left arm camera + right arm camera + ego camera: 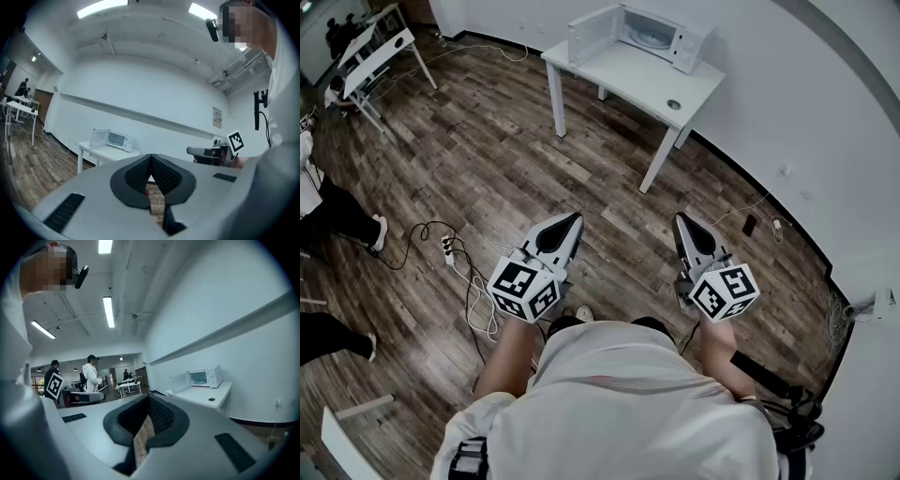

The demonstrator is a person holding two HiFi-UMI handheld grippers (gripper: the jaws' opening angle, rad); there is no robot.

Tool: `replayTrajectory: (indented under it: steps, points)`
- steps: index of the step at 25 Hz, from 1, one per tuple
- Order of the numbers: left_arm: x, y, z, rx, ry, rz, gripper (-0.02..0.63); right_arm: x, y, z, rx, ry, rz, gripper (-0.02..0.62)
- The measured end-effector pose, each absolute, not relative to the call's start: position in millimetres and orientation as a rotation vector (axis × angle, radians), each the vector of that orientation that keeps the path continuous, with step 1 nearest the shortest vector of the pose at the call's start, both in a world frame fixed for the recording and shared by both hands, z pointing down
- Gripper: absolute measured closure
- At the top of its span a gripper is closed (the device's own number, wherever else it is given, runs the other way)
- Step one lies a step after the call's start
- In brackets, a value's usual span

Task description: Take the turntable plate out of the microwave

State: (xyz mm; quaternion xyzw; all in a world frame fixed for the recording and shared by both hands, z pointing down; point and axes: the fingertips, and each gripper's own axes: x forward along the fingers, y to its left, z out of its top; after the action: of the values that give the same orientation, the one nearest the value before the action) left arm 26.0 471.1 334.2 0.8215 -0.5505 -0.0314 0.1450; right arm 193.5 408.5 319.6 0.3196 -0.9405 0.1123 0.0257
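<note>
microwave on table, turntable plate inside, table beside wall

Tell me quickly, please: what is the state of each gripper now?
Left gripper: closed, holding nothing.
Right gripper: closed, holding nothing.

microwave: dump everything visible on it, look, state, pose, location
The microwave is a white, boxy countertop unit with a casing that looks like painted metal or plastic. Its door is swung wide open to the left in the head view, exposing a pale cavity with the round turntable plate lying inside. It stands upright at the far end of a white table, close to the wall.
</note>
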Motion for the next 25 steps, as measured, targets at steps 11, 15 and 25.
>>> replayTrajectory:
  steps: [11,15,25]
  points:
    - [-11.8,449.2,340.0,2.377,-1.549,-0.055,0.595,147.2,384.0,328.4,0.972,-2.886,0.402,0.592]
    - [-29.1,438.3,343.2,2.356,-1.576,-0.034,0.595,127.6,367.4,330.8,0.957,-2.908,0.412,0.591]
    - [-40.9,376.7,343.9,2.34,-1.603,-0.026,0.595,114.2,305.0,334.4,0.932,-2.94,0.432,0.592]
